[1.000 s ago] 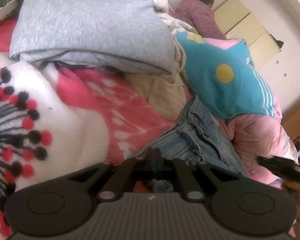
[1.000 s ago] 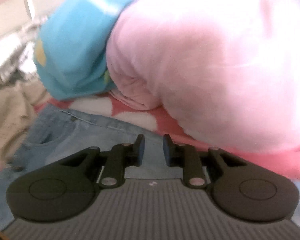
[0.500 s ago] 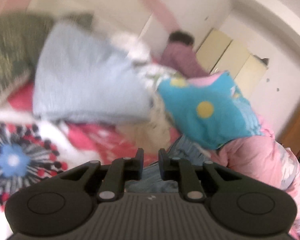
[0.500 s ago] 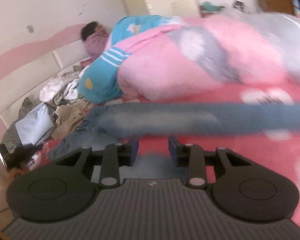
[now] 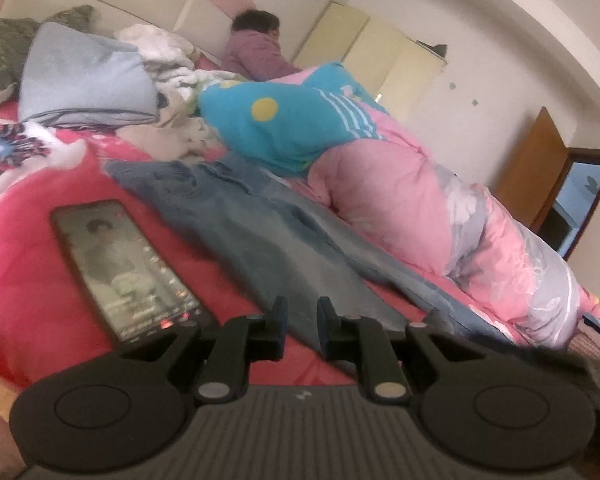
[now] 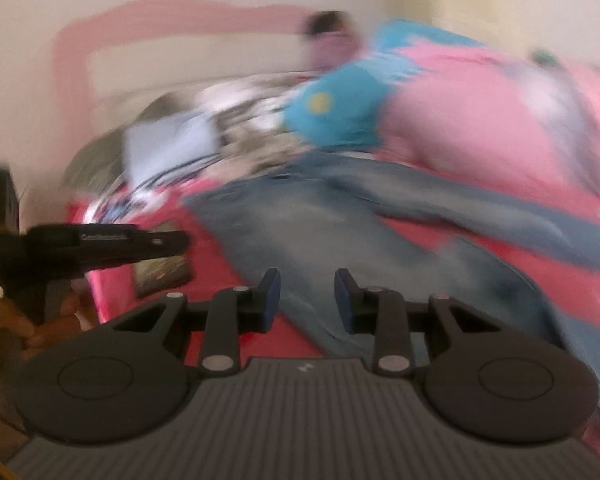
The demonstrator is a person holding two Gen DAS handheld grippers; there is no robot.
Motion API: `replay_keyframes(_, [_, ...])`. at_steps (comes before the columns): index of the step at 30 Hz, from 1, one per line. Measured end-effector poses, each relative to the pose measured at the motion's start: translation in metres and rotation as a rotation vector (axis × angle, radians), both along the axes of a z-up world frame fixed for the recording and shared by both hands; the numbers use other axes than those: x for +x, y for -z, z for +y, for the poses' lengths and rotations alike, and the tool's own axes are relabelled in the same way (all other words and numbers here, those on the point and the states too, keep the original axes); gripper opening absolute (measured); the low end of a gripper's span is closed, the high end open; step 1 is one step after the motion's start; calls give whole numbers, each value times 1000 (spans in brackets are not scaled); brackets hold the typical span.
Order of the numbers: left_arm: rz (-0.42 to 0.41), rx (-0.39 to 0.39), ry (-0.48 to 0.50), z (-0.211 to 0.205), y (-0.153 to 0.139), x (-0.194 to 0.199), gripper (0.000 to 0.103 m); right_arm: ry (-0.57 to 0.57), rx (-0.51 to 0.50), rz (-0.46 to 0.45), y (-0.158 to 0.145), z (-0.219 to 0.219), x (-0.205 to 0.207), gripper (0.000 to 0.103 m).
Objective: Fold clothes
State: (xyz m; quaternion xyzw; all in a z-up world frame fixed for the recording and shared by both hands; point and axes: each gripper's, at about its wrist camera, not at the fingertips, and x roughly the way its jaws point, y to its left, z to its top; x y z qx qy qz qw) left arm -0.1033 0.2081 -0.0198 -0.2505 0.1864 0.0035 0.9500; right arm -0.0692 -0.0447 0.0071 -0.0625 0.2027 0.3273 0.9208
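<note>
One pair of jeans [image 5: 268, 232] sprawls across red bedspread [image 5: 28, 280].

Faded blue jeans [image 5: 260, 240], red floral blanket [image 5: 24, 248]

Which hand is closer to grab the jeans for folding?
Probably the left. The left gripper points at a jeans leg end just ahead, nothing in its jaws. The right gripper also faces them, but its view is blurred.

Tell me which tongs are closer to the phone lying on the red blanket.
Left. The left tongs hover beside the phone, its near end next to their left finger. The right tongs sit further off over the jeans, the phone beyond the left tongs.
</note>
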Motion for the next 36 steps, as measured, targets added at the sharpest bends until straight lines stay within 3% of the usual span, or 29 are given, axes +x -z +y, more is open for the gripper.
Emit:
replay_keyframes(2, [10, 9, 32, -5, 8, -4, 15, -46, -80, -74, -4, 25, 12, 29])
replay_keyframes(4, [14, 34, 79, -16, 15, -9, 15, -99, -94, -111, -13, 42, 29, 29])
replay_keyframes(6, [3, 62, 143, -28, 24, -10, 15, -171, -103, -117, -23, 58, 44, 29])
replay_keyframes(9, [20, 59, 207, -39, 38, -7, 15, -300, -204, -144, -28, 97, 62, 30])
replay_keyframes(15, [23, 30, 243, -35, 55, -7, 15, -487, -406, -159, -2, 173, 81, 30])
replay_keyframes(17, [19, 9, 245, -30, 58, -6, 10, -519, -464, -183, 9, 192, 83, 30])
replay_keyframes(22, [18, -36, 255, -22, 62, -3, 9, -529, -572, -198, 36, 211, 92, 25])
replay_keyframes(23, [18, -40, 256, -22, 63, -2, 9, -527, -576, -203, 39, 211, 91, 12])
replay_keyframes(25, [18, -49, 259, -20, 63, 0, 9, -537, -552, -209, 38, 208, 88, 5])
replay_keyframes(33, [17, -50, 257, -21, 63, 5, 9, -563, -525, -196, 51, 208, 83, 5])
replay_keyframes(36, [13, -47, 256, -22, 61, 4, 11, -548, -465, -170, 45, 201, 85, 10])
